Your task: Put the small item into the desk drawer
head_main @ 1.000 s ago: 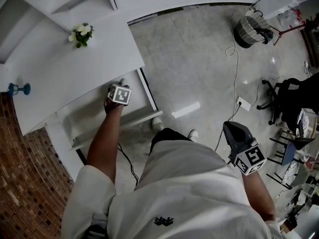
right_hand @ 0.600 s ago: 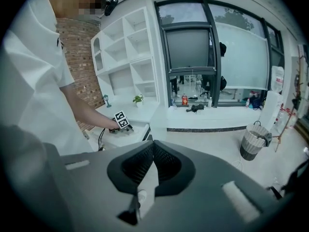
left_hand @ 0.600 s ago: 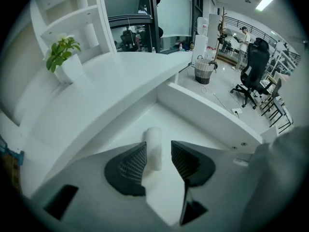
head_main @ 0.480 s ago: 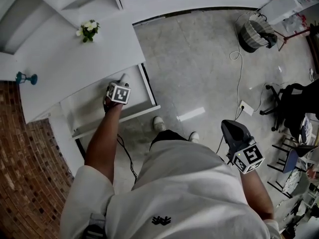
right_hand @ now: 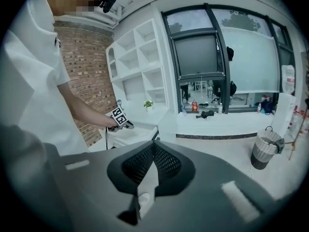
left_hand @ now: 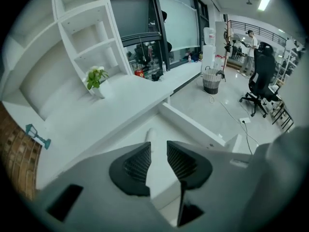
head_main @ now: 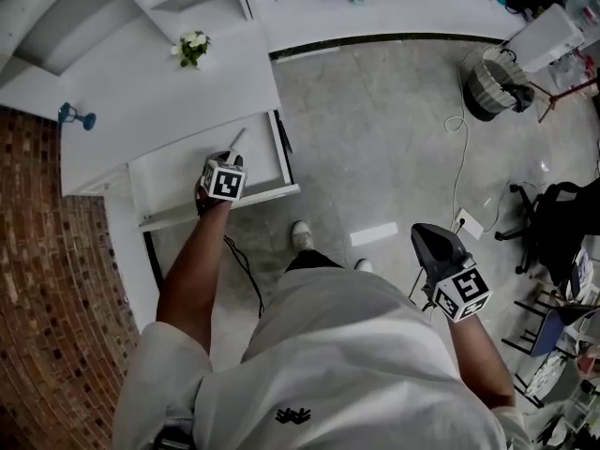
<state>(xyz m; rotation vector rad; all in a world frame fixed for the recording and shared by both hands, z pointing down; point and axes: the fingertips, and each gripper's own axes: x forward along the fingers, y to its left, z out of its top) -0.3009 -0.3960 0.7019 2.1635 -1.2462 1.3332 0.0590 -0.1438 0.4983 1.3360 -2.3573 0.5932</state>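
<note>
A small white tube (head_main: 235, 139) lies in the open desk drawer (head_main: 169, 181), close to its right wall. My left gripper (head_main: 225, 161) hovers over the drawer, just short of the tube. In the left gripper view the tube (left_hand: 150, 136) lies past the tips of the left gripper (left_hand: 159, 146). The jaws are closing with a narrow gap and nothing between the pads. My right gripper (head_main: 434, 243) hangs low at my right side over the floor. In its own view the right gripper (right_hand: 153, 145) is shut and holds nothing.
The white desk (head_main: 159, 92) carries a small potted plant (head_main: 192, 47) and a teal ornament (head_main: 75, 115). A brick wall (head_main: 56, 279) runs along the left. On the floor are a waste bin (head_main: 492, 82), a cable (head_main: 459, 172) and an office chair (head_main: 553, 223).
The head view has swung, so the desk sits higher and further right. The left gripper stays over the drawer, slightly further back from the tube. The right gripper has hardly moved.
</note>
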